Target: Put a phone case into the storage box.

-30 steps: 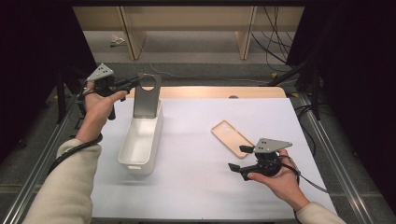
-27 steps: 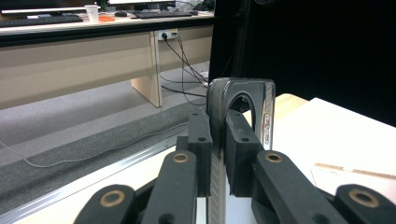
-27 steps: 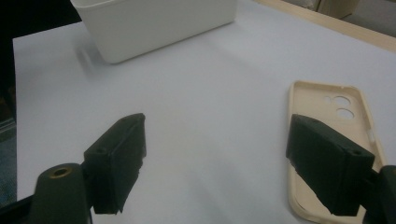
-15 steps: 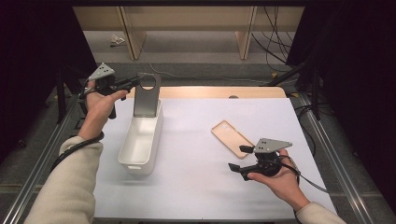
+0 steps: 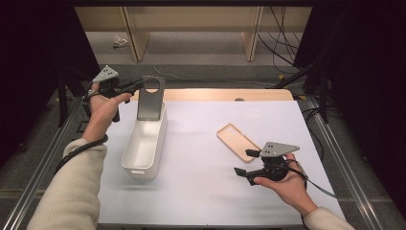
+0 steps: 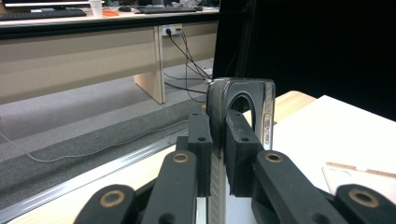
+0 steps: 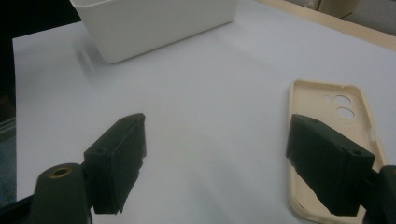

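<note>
Since a second ago we see next to nothing shifted: both hands sit where they were, and the grey phone case [image 5: 151,98] hangs at the same spot over the far end of the white bin [image 5: 143,143].

Our left gripper [image 5: 136,86], at about ten o'clock on the table in the high view, has its jaws pinched on the grey phone case — in the left gripper view the two black pads clamp the case's thin edge between them [image 6: 243,116]. The case stands upright, its long axis vertical, the round camera cut-out at the top and its lower end dipping into the bin's far end. Whether it touches the bin's floor we cannot tell.

The bin's long axis runs from about seven o'clock toward one o'clock on the white table sheet [image 5: 201,191].

Our right gripper [image 5: 244,163], at about four o'clock, has its jaws spread wide with nothing between them — it hovers just beside the beige phone case [image 5: 238,142]. That case lies flat, open side up, well apart from the bin, its long axis running from ten o'clock to four o'clock.
</note>
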Demonstrator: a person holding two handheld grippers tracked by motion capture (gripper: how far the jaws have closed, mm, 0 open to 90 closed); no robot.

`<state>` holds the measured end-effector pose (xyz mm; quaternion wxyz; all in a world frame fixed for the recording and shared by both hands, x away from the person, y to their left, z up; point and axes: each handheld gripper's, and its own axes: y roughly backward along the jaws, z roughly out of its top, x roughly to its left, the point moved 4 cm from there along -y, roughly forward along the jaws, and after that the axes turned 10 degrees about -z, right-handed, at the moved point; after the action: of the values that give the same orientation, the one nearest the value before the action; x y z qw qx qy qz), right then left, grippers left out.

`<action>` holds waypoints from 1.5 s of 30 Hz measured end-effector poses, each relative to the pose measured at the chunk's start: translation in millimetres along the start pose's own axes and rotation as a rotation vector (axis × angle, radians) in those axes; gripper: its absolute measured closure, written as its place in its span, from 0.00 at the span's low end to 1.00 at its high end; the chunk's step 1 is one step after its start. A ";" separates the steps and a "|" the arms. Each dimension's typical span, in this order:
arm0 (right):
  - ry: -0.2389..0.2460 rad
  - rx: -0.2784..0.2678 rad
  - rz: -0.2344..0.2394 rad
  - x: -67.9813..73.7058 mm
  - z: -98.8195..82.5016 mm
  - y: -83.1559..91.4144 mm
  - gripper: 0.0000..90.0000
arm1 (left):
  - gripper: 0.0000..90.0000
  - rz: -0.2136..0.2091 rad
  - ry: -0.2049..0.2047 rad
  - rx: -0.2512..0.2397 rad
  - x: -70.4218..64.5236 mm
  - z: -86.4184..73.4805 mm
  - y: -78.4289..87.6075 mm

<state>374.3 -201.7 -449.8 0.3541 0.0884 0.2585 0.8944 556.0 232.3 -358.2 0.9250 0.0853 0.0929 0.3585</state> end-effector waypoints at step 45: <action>-0.004 -0.003 0.003 -0.1 0.2 -0.1 0.23 | 0.90 0.029 0.042 0.078 15.6 -33.4 -18.6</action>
<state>374.5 -201.7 -449.6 0.3534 0.0899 0.2563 0.8952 571.6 232.4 -396.4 0.9134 0.1154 0.1249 0.3699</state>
